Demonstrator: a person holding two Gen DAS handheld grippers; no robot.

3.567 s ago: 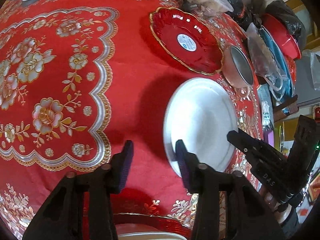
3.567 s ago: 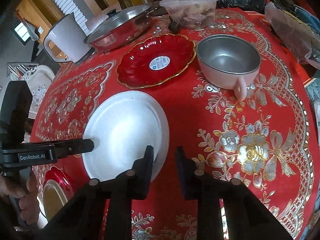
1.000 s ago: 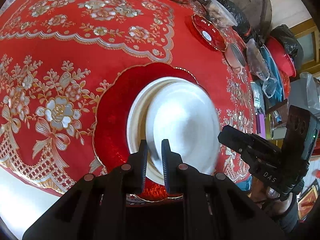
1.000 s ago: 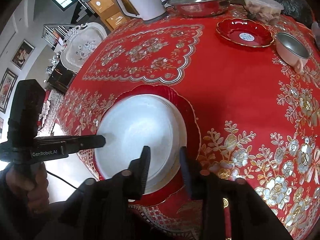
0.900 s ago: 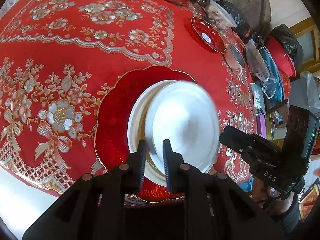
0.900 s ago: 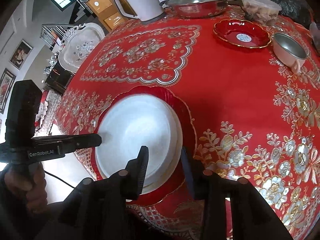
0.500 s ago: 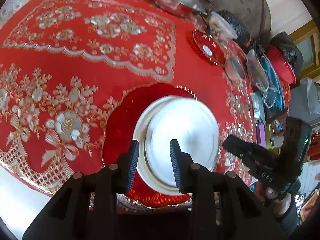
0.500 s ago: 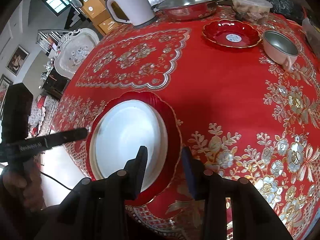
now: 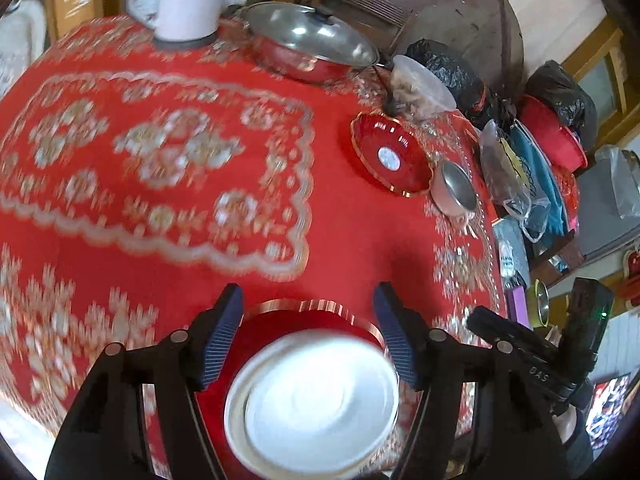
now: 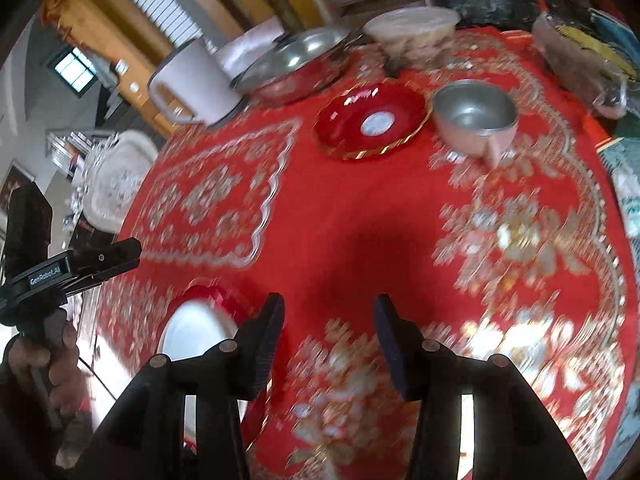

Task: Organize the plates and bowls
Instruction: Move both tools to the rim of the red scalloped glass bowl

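White plate (image 9: 316, 404) sits stacked at frame bottom, nothing gripped; left tongs (image 9: 308, 336) and right tongs (image 10: 328, 340) both wide. Next likely: red dish (image 10: 372, 124), upper centre.

Wide bare stretch of red cloth on desk (image 10: 360, 216) between near plate stack and far dishes: open passage. Near edge: white plate (image 9: 316, 404) on big red plate (image 9: 296, 314), beneath and between spread left tongs (image 9: 307, 334). Far side crowded: small red plate (image 10: 372, 120) just beside metal bowl (image 10: 474, 116); lidded pan (image 10: 292, 62), white kettle (image 10: 192, 84), plastic container (image 10: 416, 32) behind. Right rim: bags, clutter. Right tongs (image 10: 328, 332) spread over bare cloth.
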